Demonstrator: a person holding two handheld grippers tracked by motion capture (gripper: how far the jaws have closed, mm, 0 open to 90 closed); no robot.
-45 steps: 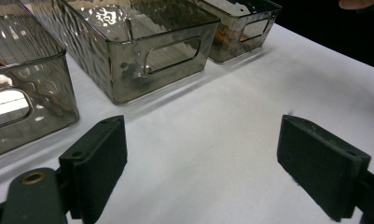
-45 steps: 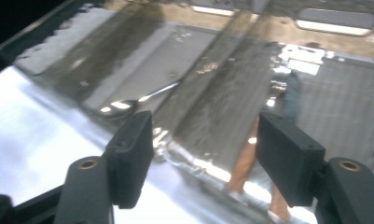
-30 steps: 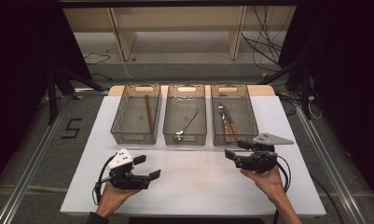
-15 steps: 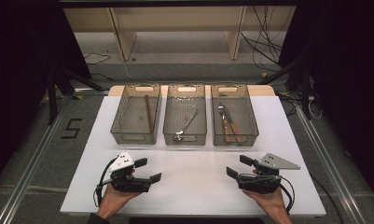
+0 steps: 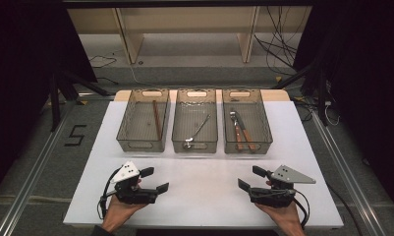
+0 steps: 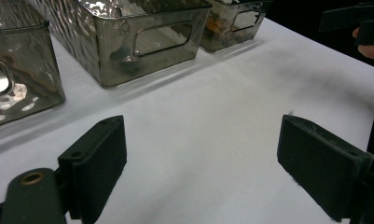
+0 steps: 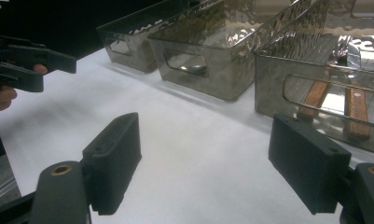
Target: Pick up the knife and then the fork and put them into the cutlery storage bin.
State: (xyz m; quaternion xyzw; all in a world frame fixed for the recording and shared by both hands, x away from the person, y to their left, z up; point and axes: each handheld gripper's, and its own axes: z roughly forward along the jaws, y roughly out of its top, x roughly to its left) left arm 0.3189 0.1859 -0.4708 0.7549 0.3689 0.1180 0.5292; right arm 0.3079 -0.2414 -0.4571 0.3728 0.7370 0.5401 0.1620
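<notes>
Grippers at rest over bare table [image 5: 204,172], both empty. Left gripper [image 5: 154,180] held low near the near edge, jaws spread wide, nothing between them, aimed across the table toward the right gripper [image 5: 248,178]. Right gripper likewise low, jaws having just been opening, now wide apart with only white tabletop between the pads, aimed back toward the left one.

Three clear bins in a row beyond both tools, well apart from the jaws. Left bin [image 5: 135,145] ahead of the left gripper, holding a thin brown stick [image 5: 156,119]. Middle bin [image 5: 194,146] between the two tools and farther out, holding a metal spoon [image 5: 196,132]. Right bin [image 5: 247,148] ahead of the right gripper, nearest its jaws, holding two wooden-handled utensils [image 5: 241,132] side by side; handles [image 7: 336,100] seen through the bin wall just past the right pad.
</notes>
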